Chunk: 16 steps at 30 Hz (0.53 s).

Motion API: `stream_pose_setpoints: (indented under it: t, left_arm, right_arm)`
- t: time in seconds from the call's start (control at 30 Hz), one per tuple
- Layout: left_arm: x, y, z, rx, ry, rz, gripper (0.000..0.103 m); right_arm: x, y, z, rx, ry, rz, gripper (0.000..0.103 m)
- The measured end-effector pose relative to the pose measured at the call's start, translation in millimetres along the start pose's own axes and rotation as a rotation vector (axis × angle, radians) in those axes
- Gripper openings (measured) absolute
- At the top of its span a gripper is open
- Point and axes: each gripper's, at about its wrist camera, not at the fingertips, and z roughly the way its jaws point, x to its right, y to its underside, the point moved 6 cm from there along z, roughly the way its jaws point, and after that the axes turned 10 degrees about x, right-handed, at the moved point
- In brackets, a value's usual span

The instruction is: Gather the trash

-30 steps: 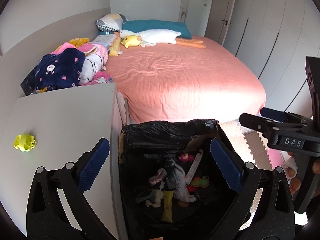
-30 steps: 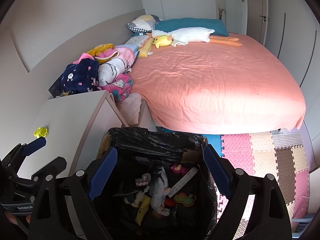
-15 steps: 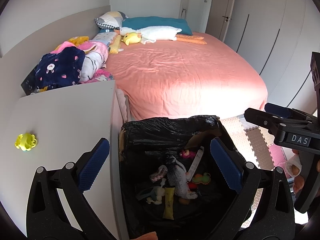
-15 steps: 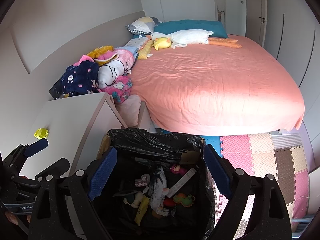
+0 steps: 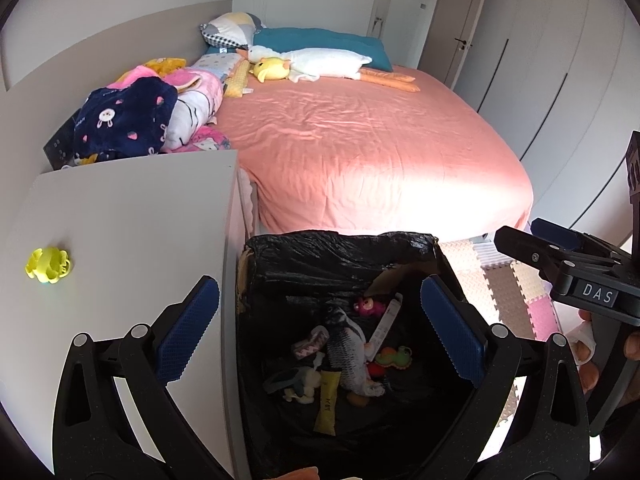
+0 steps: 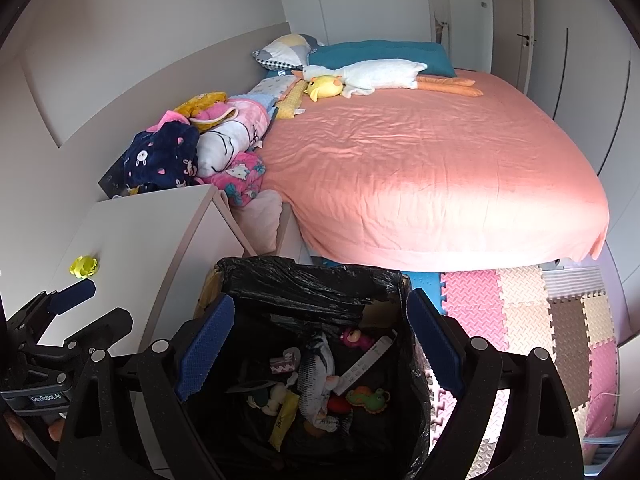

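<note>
A pink-sheeted bed (image 5: 372,152) fills the middle and upper frame in both wrist views, with a white goose plush (image 5: 320,62) and a teal pillow (image 5: 320,40) at its head and a heap of blankets (image 5: 152,116) along its left side. A white cabinet top (image 5: 128,232) takes up the left of the frame; a small yellow toy (image 5: 48,264) sits on it near the left edge, well apart from everything else. Foam floor tiles (image 6: 540,312) cover the lower right.

The bin (image 5: 340,252), a box lined with a black bag, stands low in the centre, just beside the cabinet's right edge. Inside lie a grey fish toy (image 5: 346,344), a yellow packet (image 5: 328,400) and other small pieces.

The left gripper (image 5: 320,336) hangs above the bin, its blue pads spread wide with nothing between them. The right gripper (image 6: 320,348) hangs likewise, spread wide and empty over the same opening; in the left view it shows at the right edge. The bin's mouth lies open beneath both.
</note>
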Motion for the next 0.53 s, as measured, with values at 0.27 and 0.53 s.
stream_pose_setpoints:
  t: [0.27,0.53]
  left_arm:
    - [-3.7,1.6,-4.3,0.015,-0.050,0.010,0.098]
    - [-7.8,1.0,-4.0,0.007,-0.053,0.001,0.098]
  right_arm:
    - [-0.5,-0.5,-0.7,0.001,-0.001,-0.001,0.088]
    - [-0.8,-0.2,-0.9,0.000,0.000,-0.001,0.088]
